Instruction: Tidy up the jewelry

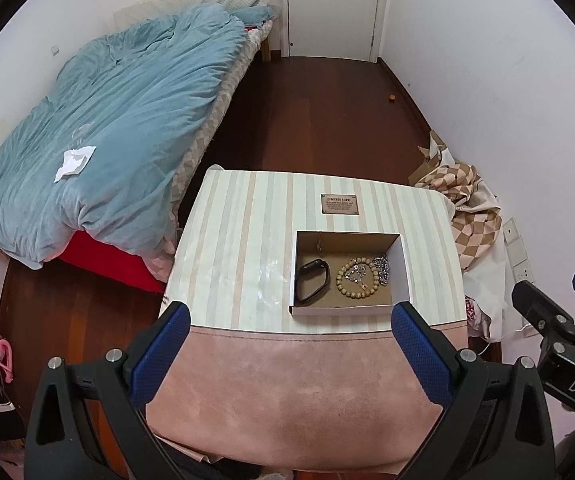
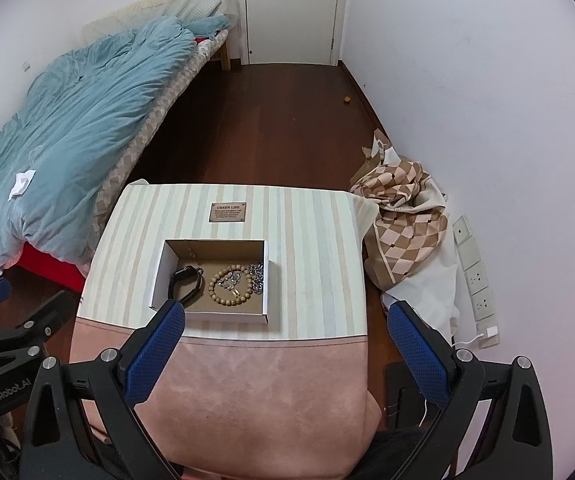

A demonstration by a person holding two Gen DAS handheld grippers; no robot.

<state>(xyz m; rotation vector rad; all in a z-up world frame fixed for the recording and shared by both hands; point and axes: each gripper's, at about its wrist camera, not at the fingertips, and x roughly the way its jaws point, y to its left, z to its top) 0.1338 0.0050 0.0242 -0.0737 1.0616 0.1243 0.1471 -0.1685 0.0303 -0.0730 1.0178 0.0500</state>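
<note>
A small open cardboard box [image 1: 403, 268] [image 2: 159, 276] sits on a striped padded stool [image 1: 239, 240] [image 2: 311, 248]. Inside lie a black wristband [image 1: 312, 285] [image 2: 185, 280], a wooden bead bracelet [image 1: 357, 280] [image 2: 229, 284], a silver chain [image 1: 383, 266] [image 2: 258, 276] and a thin necklace [image 1: 319, 242] against the back wall. My left gripper [image 1: 289, 316] is open and empty, held above the stool's near side in front of the box. My right gripper [image 2: 285, 316] is open and empty, above the stool's front right. Each gripper shows at the edge of the other's view.
A bed with a blue duvet [image 1: 127, 120] [image 2: 67, 120] stands to the left. A checked cloth pile [image 1: 475, 216] [image 2: 403, 216] lies on the floor to the right by wall sockets [image 2: 475, 268]. A white door [image 1: 333, 4] [image 2: 291, 8] is at the back. Dark wood floor [image 1: 307, 120] lies beyond the stool.
</note>
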